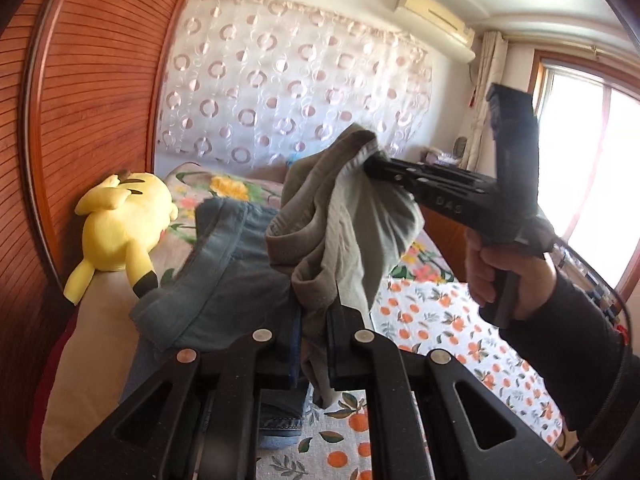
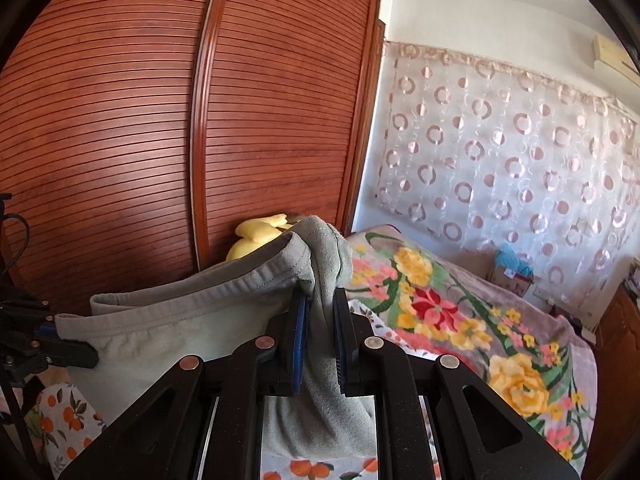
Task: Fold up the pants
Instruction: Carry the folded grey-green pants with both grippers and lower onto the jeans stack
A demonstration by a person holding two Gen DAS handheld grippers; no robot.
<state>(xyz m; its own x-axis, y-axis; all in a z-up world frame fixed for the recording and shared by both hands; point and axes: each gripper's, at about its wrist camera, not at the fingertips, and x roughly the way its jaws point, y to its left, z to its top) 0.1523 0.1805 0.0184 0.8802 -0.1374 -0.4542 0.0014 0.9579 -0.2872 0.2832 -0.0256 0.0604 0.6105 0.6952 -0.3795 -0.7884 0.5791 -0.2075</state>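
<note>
Both grippers are lifting grey pants [image 2: 192,316] above the orange-print bedsheet [image 1: 452,328], the left gripper [image 1: 316,320] and right gripper [image 2: 320,320] each clamping the waistband at opposite ends, apparently stretching it taut before folding; denim garments [image 1: 224,264] are lying nearby.

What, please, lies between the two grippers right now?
In the right wrist view, the grey pants' waistband spans from the left gripper to the right gripper.

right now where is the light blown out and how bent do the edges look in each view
Left wrist view: the window is blown out white, backlighting the right claw on the grey pants. Right wrist view: even light, no glare; the wardrobe slats bow strongly, and both views have dark rounded corners.
</note>
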